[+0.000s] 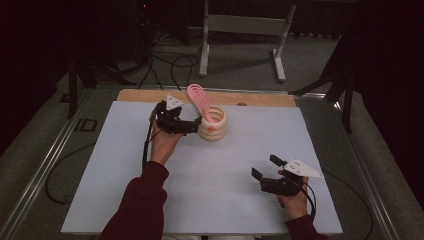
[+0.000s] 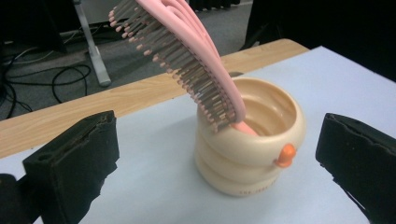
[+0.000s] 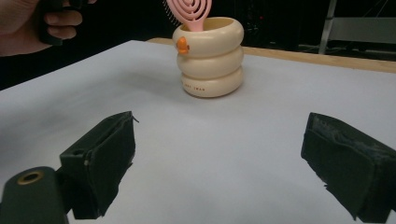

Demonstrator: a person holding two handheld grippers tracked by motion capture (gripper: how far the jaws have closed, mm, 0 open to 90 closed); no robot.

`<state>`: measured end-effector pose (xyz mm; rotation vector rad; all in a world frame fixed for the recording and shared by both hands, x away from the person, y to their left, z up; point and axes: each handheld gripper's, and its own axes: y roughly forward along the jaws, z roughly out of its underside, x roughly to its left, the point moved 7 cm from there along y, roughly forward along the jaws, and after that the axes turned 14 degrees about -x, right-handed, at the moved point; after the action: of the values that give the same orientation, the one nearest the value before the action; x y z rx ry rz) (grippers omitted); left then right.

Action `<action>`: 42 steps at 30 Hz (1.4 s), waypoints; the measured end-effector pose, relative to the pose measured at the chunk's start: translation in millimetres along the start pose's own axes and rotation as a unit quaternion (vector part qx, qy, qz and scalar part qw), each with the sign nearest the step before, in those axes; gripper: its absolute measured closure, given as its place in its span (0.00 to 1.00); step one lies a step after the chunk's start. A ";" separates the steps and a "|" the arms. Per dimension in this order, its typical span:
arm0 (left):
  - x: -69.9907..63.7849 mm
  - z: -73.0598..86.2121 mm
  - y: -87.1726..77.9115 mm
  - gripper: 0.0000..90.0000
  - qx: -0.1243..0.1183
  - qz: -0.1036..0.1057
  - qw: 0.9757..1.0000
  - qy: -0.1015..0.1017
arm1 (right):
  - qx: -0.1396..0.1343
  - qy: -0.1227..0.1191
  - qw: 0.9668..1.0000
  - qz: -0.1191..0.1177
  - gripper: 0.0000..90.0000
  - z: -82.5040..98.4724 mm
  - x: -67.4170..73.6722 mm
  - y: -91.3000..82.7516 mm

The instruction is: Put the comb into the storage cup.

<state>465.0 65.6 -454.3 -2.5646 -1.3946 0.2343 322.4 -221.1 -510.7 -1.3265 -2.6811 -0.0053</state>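
Pink hairbrush (image 2: pixel 187 60) stands in the cream cup (image 2: pixel 252 154) near the table's far edge, both grippers' fingers released.

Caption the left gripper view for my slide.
Open left claw faces a cream ringed cup holding a pink hairbrush.

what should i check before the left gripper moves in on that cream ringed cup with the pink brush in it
1. Left gripper jaws open: ok, they stand wide apart with nothing between the pads.
2. Cream ringed plastic cup upright on the white table sheet: ok.
3. Cup lined up between the left jaws: ok, roughly centred in the left gripper view.
4. Pink slotted plastic hairbrush settled: ok, handle down in the cup, head leaning out over the rim toward the gripper; it may get bumped.
5. Right gripper out of the way: ok, open and low on the near right of the sheet.
6. Pads already touching the cup: cannot tell.
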 end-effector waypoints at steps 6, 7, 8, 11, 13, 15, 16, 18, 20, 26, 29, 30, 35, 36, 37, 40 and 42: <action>-1.2 2.3 -8.6 0.00 0.001 0.016 1.000 0.012 | 0.001 -0.001 1.000 -0.001 0.11 0.9 0.3 0.5; -1.5 3.0 -9.9 0.00 0.003 0.017 1.000 0.017 | 0.002 -0.001 1.000 -0.001 0.11 1.0 0.5 0.5; -1.9 3.6 -11.2 0.00 0.003 0.019 1.000 0.021 | 0.002 -0.002 1.000 -0.001 0.11 1.0 0.6 0.6; -3.1 5.0 -15.7 0.00 0.006 0.025 0.999 0.030 | 0.001 -0.001 1.000 -0.001 0.11 1.2 0.8 0.7; -3.0 5.7 -18.5 0.00 0.006 0.028 0.999 0.033 | 0.002 -0.001 1.000 -0.001 0.11 1.4 0.7 0.7; -2.2 6.3 -21.6 0.00 0.006 0.028 0.999 0.036 | 0.003 -0.001 1.000 -0.002 0.11 1.7 1.0 0.7; -1.8 6.6 -23.4 0.00 0.006 0.027 0.999 0.036 | 0.003 0.000 1.000 -0.002 0.11 1.7 1.1 0.8; -0.7 7.7 -26.9 0.00 0.007 0.028 0.999 0.040 | 0.003 -0.001 1.000 -0.002 0.11 2.1 1.2 1.0; -0.3 8.4 -28.6 0.00 0.008 0.028 0.999 0.043 | 0.004 -0.002 1.000 -0.002 0.11 2.3 1.0 1.1; 3.1 13.3 -42.6 0.00 0.006 0.024 0.998 0.056 | 0.008 -0.003 1.000 -0.002 0.11 4.2 1.5 1.9; 4.0 16.0 -47.7 0.00 0.005 0.021 0.998 0.058 | 0.009 -0.004 1.000 -0.002 0.11 4.8 2.4 2.3; 4.3 17.1 -49.4 0.00 0.006 0.021 0.998 0.058 | 0.009 -0.004 1.000 -0.002 0.11 4.9 2.6 2.5; 5.8 20.0 -55.7 0.00 0.002 0.017 0.998 0.062 | 0.010 -0.005 1.000 -0.003 0.11 5.5 2.9 2.7; 6.6 21.1 -59.4 0.00 -0.002 0.016 0.998 0.059 | 0.010 -0.005 1.000 -0.003 0.11 5.6 2.9 2.8; 7.0 21.8 -61.4 0.00 -0.003 0.015 0.998 0.057 | 0.010 -0.006 1.000 -0.004 0.11 5.8 2.8 2.7; 8.4 24.2 -67.1 0.00 -0.007 0.013 0.998 0.056 | 0.010 -0.006 1.000 -0.003 0.11 6.1 2.8 2.8; 9.7 25.8 -71.6 0.00 -0.011 0.011 0.998 0.054 | 0.011 -0.007 1.000 -0.002 0.11 6.0 3.0 2.7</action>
<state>406.3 114.5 -460.9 -2.5706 -1.3383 0.0821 321.9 -216.7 -516.4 -1.3192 -2.6876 0.0314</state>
